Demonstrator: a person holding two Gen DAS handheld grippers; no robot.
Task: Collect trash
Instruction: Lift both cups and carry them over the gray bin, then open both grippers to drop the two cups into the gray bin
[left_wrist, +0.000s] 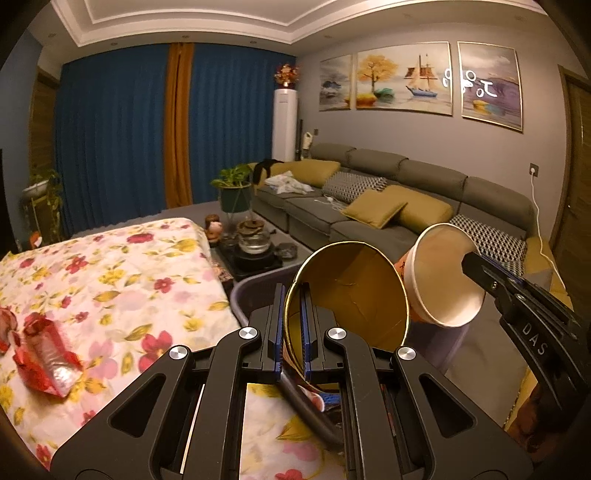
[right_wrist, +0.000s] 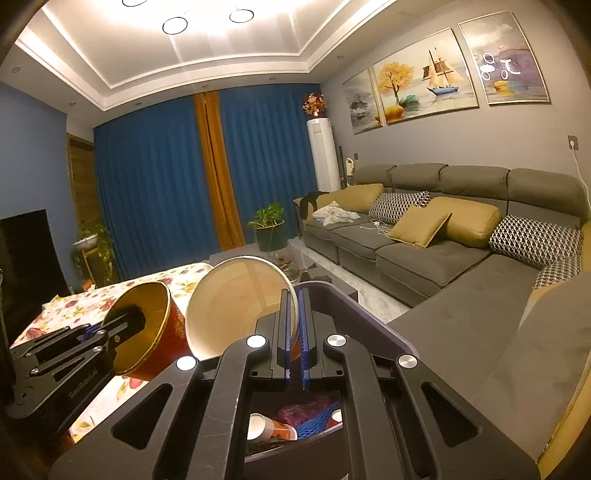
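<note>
My left gripper (left_wrist: 294, 328) is shut on the rim of a red cup with a gold inside (left_wrist: 362, 291), held tilted over the grey-purple trash bin (left_wrist: 255, 288). My right gripper (right_wrist: 294, 332) is shut on the rim of a white paper cup (right_wrist: 236, 299), also over the bin (right_wrist: 362, 310). The two cups hang side by side in both views: the white cup (left_wrist: 443, 280) right of the red one, and the red cup (right_wrist: 155, 332) left of the white one. A crumpled red wrapper (left_wrist: 44, 358) lies on the floral tablecloth at left.
The bin holds a paper cup (right_wrist: 271, 428) and other trash. The floral-cloth table (left_wrist: 110, 280) is left of the bin. A grey sofa (right_wrist: 443, 258) with cushions runs along the right. A tea tray with a kettle (left_wrist: 253, 243) stands beyond the bin.
</note>
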